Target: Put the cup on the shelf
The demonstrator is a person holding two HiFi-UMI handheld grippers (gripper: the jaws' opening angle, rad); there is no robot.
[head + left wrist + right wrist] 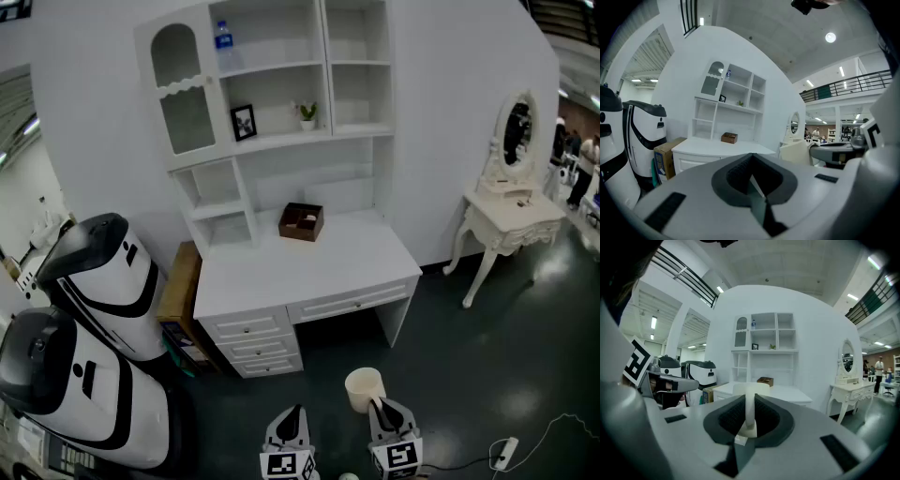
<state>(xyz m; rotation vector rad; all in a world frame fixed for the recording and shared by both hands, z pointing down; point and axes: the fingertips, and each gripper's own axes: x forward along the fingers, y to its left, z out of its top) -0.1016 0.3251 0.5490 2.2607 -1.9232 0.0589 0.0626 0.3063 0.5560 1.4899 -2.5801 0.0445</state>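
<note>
A cream cup (364, 389) hangs above the dark floor in front of the white desk (309, 262), with my right gripper (379, 405) shut on its rim. In the right gripper view the cup wall (750, 408) stands pinched between the two dark pads. My left gripper (290, 422) is beside it at the bottom of the head view, shut with nothing in it; in its own view the jaws (752, 176) meet and the cup (797, 152) shows to the right. The white shelf unit (281, 94) rises behind the desk.
A brown box (301, 222) sits on the desk. On the shelves stand a water bottle (223, 41), a picture frame (244, 122) and a small plant (307, 114). Two white and black machines (94, 328) and a cardboard box (178, 281) stand left. A vanity table (511, 211) is right.
</note>
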